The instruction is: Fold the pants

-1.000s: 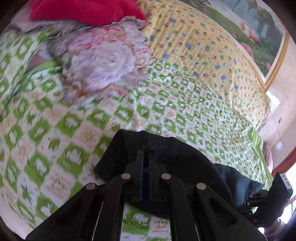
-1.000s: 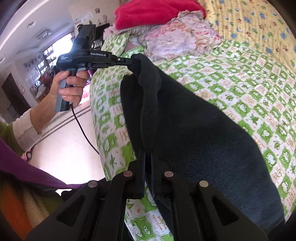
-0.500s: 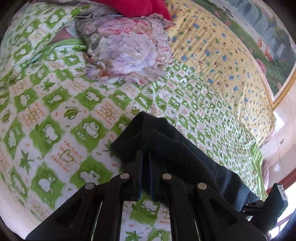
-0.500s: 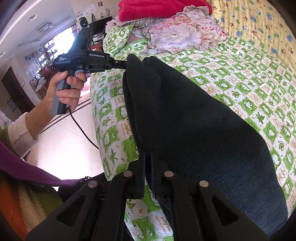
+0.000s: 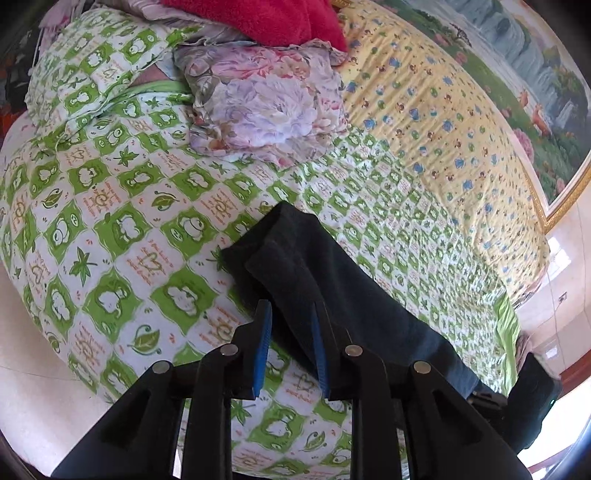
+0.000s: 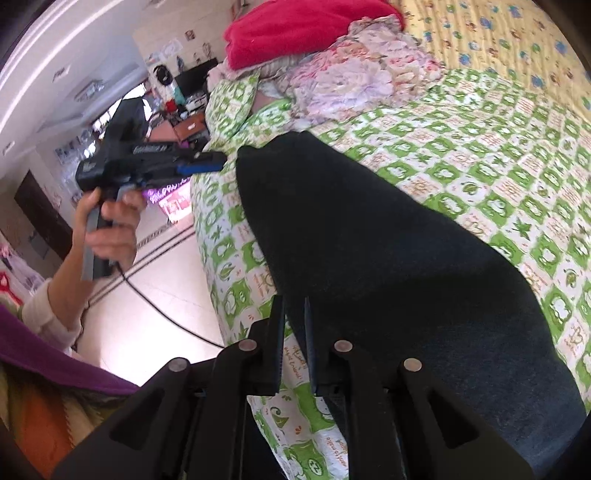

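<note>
The left gripper [image 5: 290, 325] stands released, its blue-padded fingers [image 5: 263, 332] parted on either side of the near edge of the pants [image 5: 314, 273] without pinching them; in the right wrist view it hangs off the side of the bed, clear of the cloth. The pants lie flat along the near side of the bed [image 5: 110, 229], on the green-and-white checked sheet, and their end nearest the pillows shows two stacked layers, so a lengthwise fold, one leg over the other, looks done. To the right, the right gripper [image 6: 294, 332] has a narrow gap between its fingers [image 6: 276, 339]; the sheet shows through that gap and the pants' edge sits just beside it, so it looks released as well. What seems left is the crosswise folding, bringing one end over the other, then perhaps a last smoothing.

By count: one pair of dark pants, two grippers, one bed. At the head of the bed, from left to right, are one green checked pillow [image 5: 92, 77], one floral bundle [image 5: 266, 110] with one red cloth [image 5: 266, 18] on top, and one yellow patterned cover [image 5: 424, 122] along the far side
</note>
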Demonstrator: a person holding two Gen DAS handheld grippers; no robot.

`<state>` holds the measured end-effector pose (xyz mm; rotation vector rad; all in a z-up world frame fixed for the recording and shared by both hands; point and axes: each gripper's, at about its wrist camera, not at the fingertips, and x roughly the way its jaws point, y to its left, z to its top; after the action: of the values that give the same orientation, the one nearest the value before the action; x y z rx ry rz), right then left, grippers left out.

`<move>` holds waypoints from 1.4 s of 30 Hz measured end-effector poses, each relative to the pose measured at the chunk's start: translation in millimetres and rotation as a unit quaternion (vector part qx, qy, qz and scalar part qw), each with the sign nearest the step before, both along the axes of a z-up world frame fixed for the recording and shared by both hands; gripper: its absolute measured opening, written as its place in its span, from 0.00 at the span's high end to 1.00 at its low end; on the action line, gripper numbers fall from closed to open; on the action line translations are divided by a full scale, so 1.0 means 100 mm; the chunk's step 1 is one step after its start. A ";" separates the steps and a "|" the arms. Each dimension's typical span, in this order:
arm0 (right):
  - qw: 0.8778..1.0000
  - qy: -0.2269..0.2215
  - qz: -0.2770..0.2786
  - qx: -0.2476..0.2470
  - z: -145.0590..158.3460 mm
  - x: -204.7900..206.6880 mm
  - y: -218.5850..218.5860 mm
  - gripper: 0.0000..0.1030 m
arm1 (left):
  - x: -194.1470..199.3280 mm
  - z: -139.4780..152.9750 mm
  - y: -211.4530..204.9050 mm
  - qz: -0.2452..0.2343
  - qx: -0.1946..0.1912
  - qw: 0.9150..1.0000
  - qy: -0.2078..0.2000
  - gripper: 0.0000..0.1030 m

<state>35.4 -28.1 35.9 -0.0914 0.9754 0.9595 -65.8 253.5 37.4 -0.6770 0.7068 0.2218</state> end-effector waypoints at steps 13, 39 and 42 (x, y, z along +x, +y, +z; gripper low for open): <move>0.983 0.060 -0.145 0.096 0.16 0.53 -0.72 0.88 | 0.21 -0.24 0.03 0.008 -0.017 0.999 0.051 0.61; 0.894 0.413 -0.120 0.123 -0.96 1.84 -0.61 0.58 | 0.74 -0.54 0.27 -0.026 0.008 0.997 0.078 0.61; 0.887 0.433 -0.103 0.122 -1.03 1.88 -0.49 0.58 | 0.76 -0.56 0.27 -0.031 0.010 0.997 0.074 0.61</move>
<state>223.8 -77.6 -67.0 0.7022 1.6262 0.9172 9.7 280.5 -18.5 -0.6242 0.8644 0.2231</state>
